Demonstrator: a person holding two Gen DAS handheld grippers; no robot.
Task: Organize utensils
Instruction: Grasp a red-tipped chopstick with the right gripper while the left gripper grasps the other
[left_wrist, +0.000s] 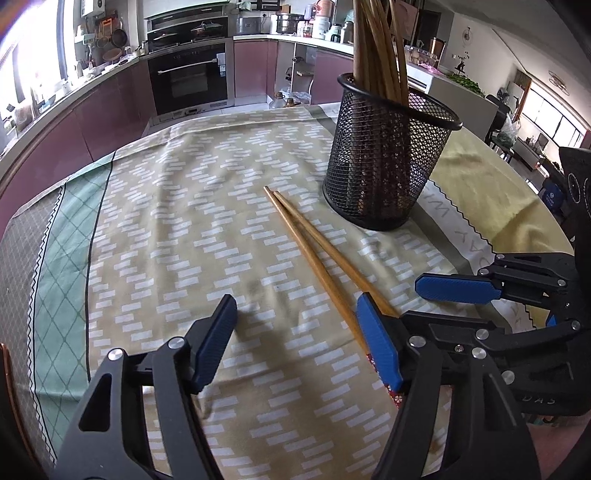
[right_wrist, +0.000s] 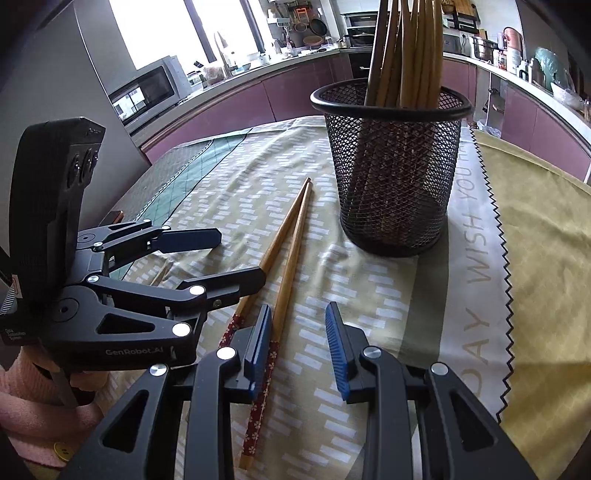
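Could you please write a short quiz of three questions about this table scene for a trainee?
1. True or false: the pair of chopsticks on the tablecloth already stands in the mesh holder.
2. Multiple choice: the handle ends of the loose chopsticks have A) a red flowered pattern, B) blue stripes, C) bare metal.
3. Fill in: neither the left gripper nor the right gripper holds anything; the jaws of both stand ____.

Key: 1 false; 2 A; 3 open.
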